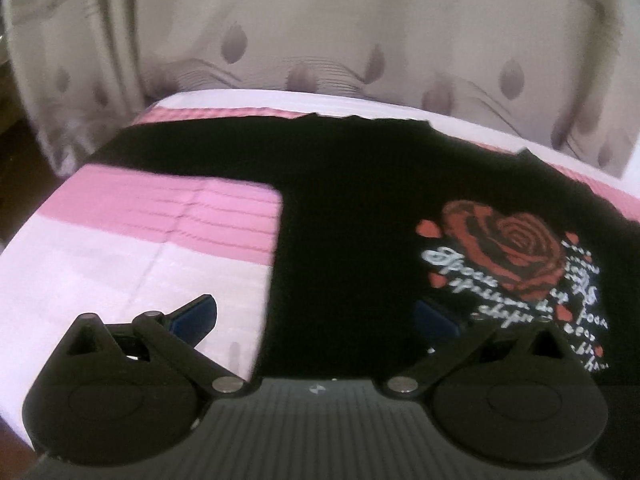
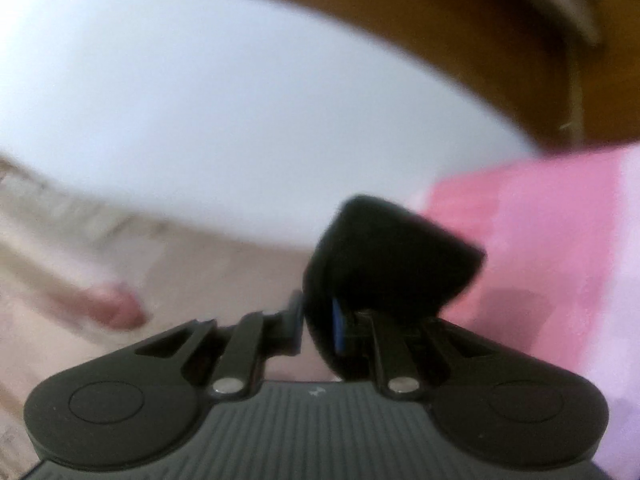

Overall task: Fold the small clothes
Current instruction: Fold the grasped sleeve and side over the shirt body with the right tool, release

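A black T-shirt [image 1: 360, 200] with a red rose print [image 1: 508, 248] and white lettering lies spread on a pink and white bedspread [image 1: 132, 248]. One sleeve stretches to the left along the far side. My left gripper [image 1: 316, 316] hovers open over the shirt's lower body, its blue-padded fingers [image 1: 200, 312] wide apart with nothing between them. In the right wrist view my right gripper [image 2: 318, 320] is shut on a fold of the black shirt cloth [image 2: 392, 252], which bunches up over the right finger. The view is blurred.
A patterned beige curtain [image 1: 320, 32] hangs behind the bed. The bed's left edge drops to a dark wooden floor [image 1: 16, 152]. In the right wrist view a white wall [image 2: 224, 92], brown wood [image 2: 500, 40] and pink bedspread [image 2: 552, 240] show.
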Tool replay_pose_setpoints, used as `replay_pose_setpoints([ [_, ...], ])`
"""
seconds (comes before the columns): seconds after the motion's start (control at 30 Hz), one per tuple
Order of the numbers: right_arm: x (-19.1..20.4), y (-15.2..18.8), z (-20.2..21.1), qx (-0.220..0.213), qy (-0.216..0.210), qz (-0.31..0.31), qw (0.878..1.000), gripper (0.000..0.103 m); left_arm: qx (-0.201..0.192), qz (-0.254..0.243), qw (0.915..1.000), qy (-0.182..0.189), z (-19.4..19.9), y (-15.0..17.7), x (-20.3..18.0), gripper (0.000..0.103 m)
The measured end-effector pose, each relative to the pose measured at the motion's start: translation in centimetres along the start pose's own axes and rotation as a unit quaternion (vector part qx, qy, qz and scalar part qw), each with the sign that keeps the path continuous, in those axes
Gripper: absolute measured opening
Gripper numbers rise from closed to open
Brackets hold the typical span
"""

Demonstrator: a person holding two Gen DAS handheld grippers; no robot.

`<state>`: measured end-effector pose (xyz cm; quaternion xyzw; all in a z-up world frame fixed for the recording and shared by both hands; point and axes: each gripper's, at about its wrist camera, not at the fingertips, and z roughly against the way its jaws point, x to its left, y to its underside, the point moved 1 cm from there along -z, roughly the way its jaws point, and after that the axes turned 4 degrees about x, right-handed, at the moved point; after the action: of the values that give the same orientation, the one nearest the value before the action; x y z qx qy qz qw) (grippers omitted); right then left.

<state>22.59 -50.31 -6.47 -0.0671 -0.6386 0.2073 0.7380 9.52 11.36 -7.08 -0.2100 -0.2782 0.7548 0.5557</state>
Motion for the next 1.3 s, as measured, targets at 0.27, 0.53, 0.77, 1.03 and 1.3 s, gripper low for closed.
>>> replay_pose_setpoints([
  [0.27,10.5,13.6,-9.1,0.142,-0.102,0.041,0.984,0.014,-0.011,0.033,0.9994,0.002,0.9,0.4,4.1,0.103],
  [0.53,12.0,29.1,-14.3,0.273,-0.082,0.09,0.954,0.015,-0.01,0.066,0.9977,0.007,0.4,0.8,7.9,0.103],
  [0.77,11.1,36.9,-14.3,0.326,-0.058,0.143,0.933,0.015,0.002,0.1,0.995,0.006,-0.7,1.3,11.0,0.103],
  [1.03,11.7,40.9,-14.9,0.38,-0.068,0.154,0.91,0.016,0.0,0.109,0.994,0.003,-0.6,1.6,12.9,0.103],
  [1.3,12.6,39.3,-13.4,0.329,0.016,0.282,0.901,0.018,-0.002,0.113,0.9936,-0.004,-0.7,1.9,14.0,0.103],
])
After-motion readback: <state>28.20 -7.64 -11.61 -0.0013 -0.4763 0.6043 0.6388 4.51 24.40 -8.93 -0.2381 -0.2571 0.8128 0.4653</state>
